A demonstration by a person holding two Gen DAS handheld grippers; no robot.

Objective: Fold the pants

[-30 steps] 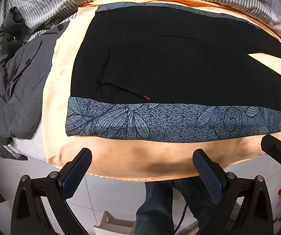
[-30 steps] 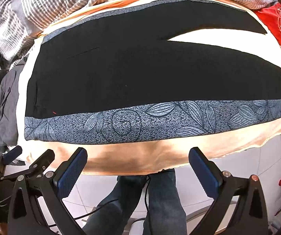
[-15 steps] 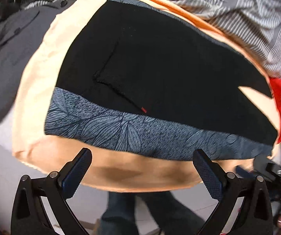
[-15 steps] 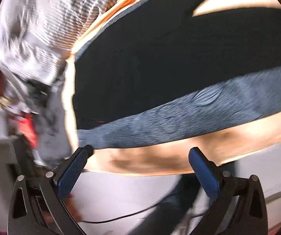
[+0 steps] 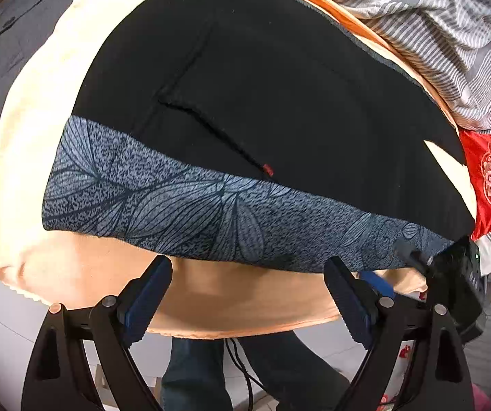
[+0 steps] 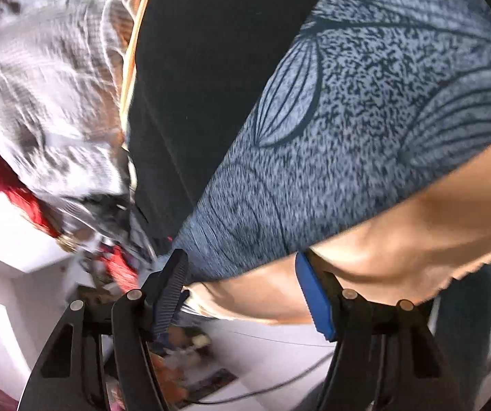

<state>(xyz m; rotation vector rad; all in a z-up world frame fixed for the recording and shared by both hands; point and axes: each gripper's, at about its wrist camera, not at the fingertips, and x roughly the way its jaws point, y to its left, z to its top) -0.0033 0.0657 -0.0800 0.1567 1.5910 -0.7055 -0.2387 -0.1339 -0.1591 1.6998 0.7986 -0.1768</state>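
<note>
We are closing both grippers, left and right, at the near edge of the bed, neither yet grasping the pants lying flat there; pinching the sheet instead is risking a botched fold.

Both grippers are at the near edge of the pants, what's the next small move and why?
Probably ease both grippers forward onto the patterned side strip and pinch it. The pants lie flat on the peach cover; the left gripper and right gripper, jaws just narrowing, reach that edge but hold nothing yet.
</note>
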